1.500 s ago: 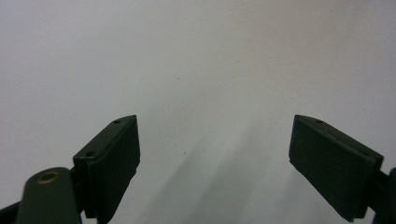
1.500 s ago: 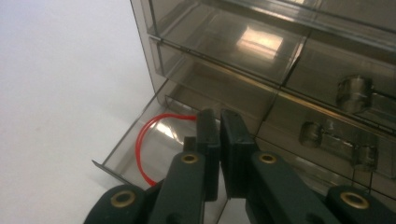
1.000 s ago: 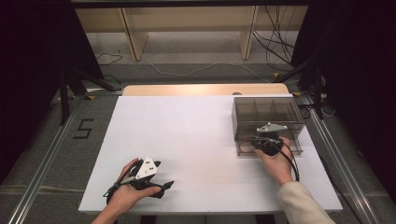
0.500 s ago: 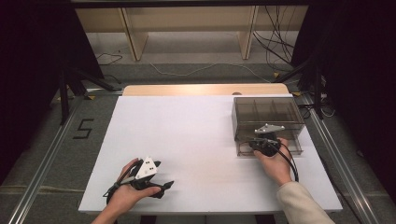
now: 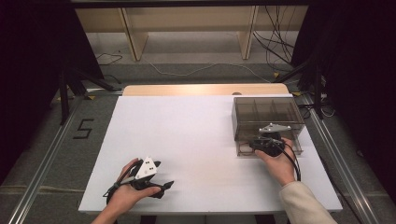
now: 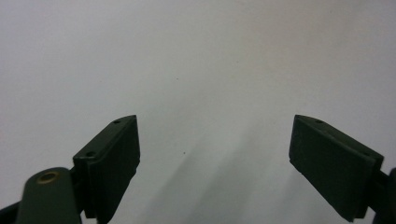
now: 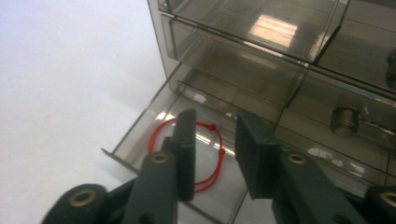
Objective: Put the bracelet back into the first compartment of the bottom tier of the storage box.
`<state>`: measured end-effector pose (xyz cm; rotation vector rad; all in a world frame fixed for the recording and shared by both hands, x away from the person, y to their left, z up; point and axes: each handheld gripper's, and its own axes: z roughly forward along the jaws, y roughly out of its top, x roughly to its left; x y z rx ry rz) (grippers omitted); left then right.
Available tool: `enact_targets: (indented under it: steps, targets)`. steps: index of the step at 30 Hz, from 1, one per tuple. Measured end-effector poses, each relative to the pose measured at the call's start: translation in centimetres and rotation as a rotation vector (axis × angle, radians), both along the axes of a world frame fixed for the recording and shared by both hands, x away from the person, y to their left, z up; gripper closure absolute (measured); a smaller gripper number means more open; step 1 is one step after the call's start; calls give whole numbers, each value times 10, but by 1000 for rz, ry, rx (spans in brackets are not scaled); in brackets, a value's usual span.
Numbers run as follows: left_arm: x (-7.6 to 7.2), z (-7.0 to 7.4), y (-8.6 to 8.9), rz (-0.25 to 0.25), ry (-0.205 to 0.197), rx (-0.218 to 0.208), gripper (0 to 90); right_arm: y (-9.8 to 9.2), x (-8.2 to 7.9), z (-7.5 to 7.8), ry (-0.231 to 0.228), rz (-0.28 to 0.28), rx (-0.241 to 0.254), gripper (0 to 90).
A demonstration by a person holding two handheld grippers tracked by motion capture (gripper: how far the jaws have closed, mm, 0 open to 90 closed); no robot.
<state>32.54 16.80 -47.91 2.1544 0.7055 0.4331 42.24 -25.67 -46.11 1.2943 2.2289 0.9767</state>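
My right gripper [image 7: 212,140], jaws just parted and empty, hovers lower centre over the red string bracelet [image 7: 191,156] dropped in the open drawer [image 7: 135,140]; my left gripper [image 6: 215,154] rests wide open

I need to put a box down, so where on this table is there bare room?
The white table is bare from the left gripper across to the drawer unit. It is crowded at the right, where the right gripper, jaws just opening, hangs over the open drawer with the red string.

A red cord [image 7: 205,154] lies in the smoky-grey clear drawer box [image 5: 268,112] on the white table [image 5: 187,140].
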Motion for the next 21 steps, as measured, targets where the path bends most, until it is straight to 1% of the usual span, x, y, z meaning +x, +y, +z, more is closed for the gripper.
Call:
enact_targets:
  steps: [3, 4, 6, 8, 12, 14, 16, 19, 21]
  targets:
    - [0, 0, 0, 1, -2, -2, 163, -1, -5, 3, -11, 3, 24, 583]
    - [0, 0, 0, 2, -2, -3, 163, -2, -8, 4, -7, 3, 25, 556]
    - [0, 0, 0, 2, -1, -4, 162, -3, -13, 6, -9, 18, 50, 494]
    - [0, 0, 1, 2, -1, -5, 163, -5, -20, 9, -8, 24, 60, 438]
    - [0, 0, 0, 1, -1, -9, 162, -13, -40, 9, -19, 62, 101, 353]
    - [0, 0, 0, -1, -1, -10, 162, -17, -52, 4, -21, 80, 117, 326]
    - [0, 0, -1, -3, 0, -14, 162, -20, -66, -1, -13, 101, 115, 302]
    - [0, 0, -2, -2, 6, -29, 162, -25, -80, -2, -42, 100, 132, 270]
    - [-1, 0, -3, -7, 12, -43, 161, -27, -86, -2, -38, 109, 139, 234]
